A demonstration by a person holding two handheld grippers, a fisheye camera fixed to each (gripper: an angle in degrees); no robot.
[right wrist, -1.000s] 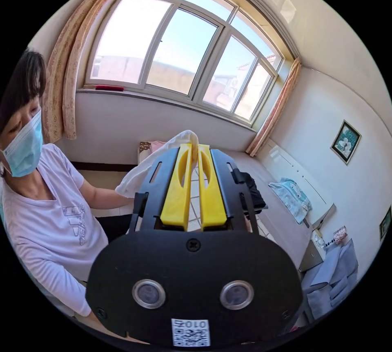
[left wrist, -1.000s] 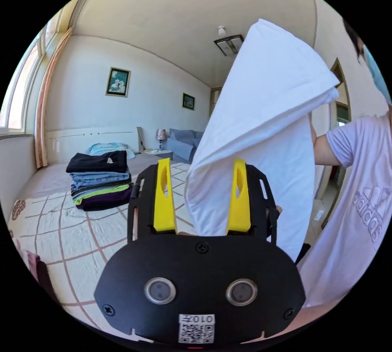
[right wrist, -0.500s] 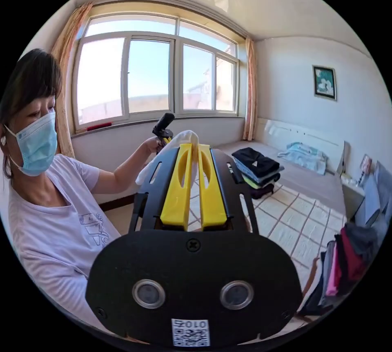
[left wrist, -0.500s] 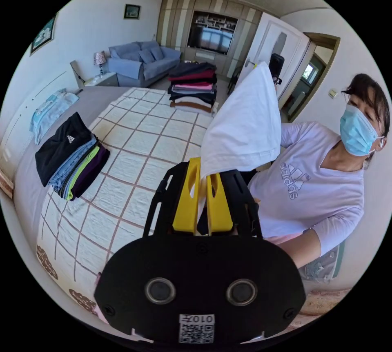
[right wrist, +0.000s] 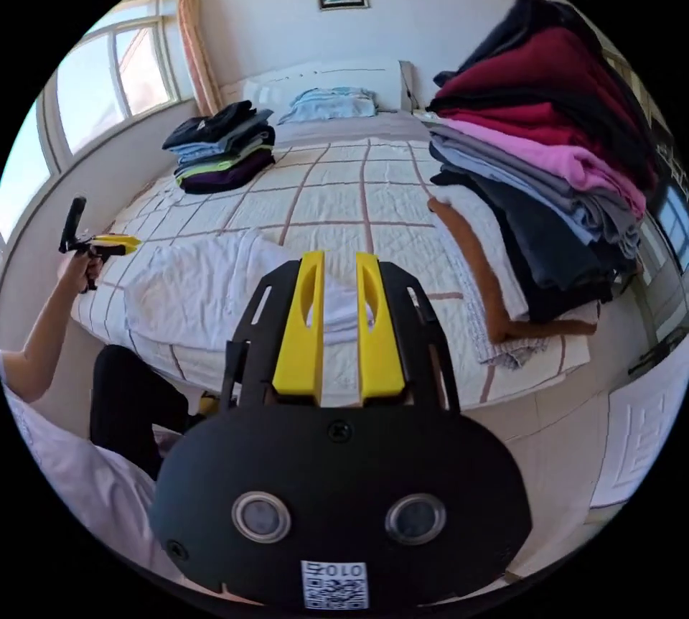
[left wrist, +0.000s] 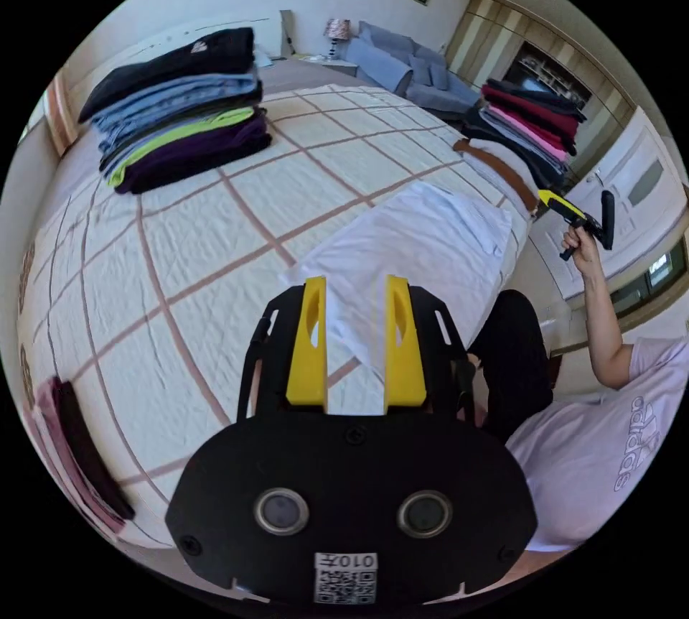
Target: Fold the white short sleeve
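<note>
The white short sleeve shirt [left wrist: 423,245] lies spread on the checked bedspread [left wrist: 215,231] near the bed's edge, with a fold along its near side. My left gripper [left wrist: 355,281] hovers just above its near end, jaws open, nothing between them. In the right gripper view the shirt [right wrist: 208,285] lies left of and below my right gripper [right wrist: 339,258], whose jaws stand apart and open over the shirt's edge. Each hand-held gripper shows in the other's view: the right gripper [left wrist: 574,215] raised beside the bed, and the left gripper [right wrist: 100,243] lifted over the shirt's far end.
A stack of folded clothes [left wrist: 179,116] sits toward the head of the bed, and a taller stack [right wrist: 552,145] stands at the bed's corner beside the shirt. A light blue garment [right wrist: 330,102] lies by the headboard. The person [left wrist: 610,418] stands at the bed's edge.
The shirt, held up in the air by both shut grippers half a second ago, now lies on the bed. Both grippers have opened and let go of it.
</note>
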